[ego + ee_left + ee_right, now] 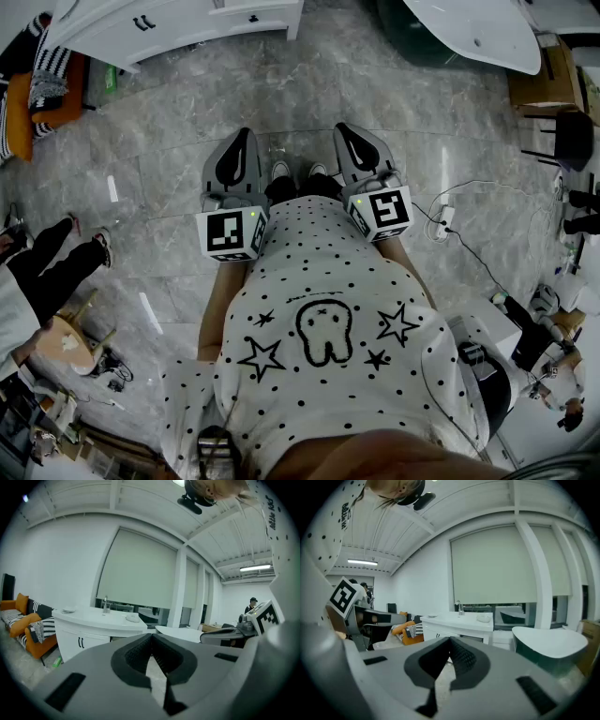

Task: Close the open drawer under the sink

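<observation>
Tongs in both hands are pressed together with nothing between them: the left tongs (pixel 151 638) show their ribbed pads meeting at the tip, and the right tongs (pixel 450 642) look the same. In the head view they sit side by side against the person's waist, pointing forward and slightly down over the marble floor (pixel 169 169). This reads as a carrying pose for walking rather than a reach, with the tongs tucked in because there is nothing to push yet.

The sink cabinet (pixel 169 28) stands well apart from them, ahead and off to the left of the left tongs. Its white table (pixel 101 617) carries the faucet (pixel 105 605). The drawer (pixel 255 17) appears to be the white front with a dark handle that juts out from the cabinet's near end, though at this range I cannot tell how far it is pulled out. A dark bathtub (pixel 548 644) lies ahead and to the right of the right tongs, clear of the route.

Closing has not begun. Shut tips should make a firm, blunt face for pressing the drawer front in
</observation>
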The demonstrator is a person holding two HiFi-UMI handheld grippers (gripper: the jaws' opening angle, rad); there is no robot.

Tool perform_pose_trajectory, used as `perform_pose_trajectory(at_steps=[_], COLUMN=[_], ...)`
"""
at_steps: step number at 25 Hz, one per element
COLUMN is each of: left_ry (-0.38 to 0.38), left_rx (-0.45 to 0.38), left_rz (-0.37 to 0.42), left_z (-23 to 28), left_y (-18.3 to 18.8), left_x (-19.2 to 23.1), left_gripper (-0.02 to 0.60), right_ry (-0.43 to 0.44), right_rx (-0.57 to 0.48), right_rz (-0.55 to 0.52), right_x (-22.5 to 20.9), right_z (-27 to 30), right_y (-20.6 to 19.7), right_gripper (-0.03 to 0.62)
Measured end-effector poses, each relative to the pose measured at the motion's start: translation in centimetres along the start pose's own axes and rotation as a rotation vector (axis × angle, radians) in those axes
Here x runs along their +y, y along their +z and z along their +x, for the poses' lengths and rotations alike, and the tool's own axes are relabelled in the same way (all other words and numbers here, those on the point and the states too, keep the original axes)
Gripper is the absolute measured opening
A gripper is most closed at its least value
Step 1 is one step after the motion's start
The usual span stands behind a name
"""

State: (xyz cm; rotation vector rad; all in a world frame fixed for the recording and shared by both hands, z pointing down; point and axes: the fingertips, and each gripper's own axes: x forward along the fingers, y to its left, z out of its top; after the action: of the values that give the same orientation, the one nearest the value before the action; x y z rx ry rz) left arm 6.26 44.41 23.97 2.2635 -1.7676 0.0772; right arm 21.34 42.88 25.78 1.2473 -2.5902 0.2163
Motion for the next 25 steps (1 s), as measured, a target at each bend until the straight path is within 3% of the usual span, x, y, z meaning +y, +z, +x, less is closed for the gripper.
perform_pose_trajectory(at_steps=[25], left_ry=[-0.02], left_rx=[-0.025], left_rz=[-0.004], left_z=[-0.54], left_y=[0.76], left_x=[0.11], left_gripper=[0.006], right_ry=[-0.009], right_rx=[-0.022], right_rz=[0.015], right_x=[0.39], right_z=[-0.28], right_y=[0.38], right_gripper=[0.014])
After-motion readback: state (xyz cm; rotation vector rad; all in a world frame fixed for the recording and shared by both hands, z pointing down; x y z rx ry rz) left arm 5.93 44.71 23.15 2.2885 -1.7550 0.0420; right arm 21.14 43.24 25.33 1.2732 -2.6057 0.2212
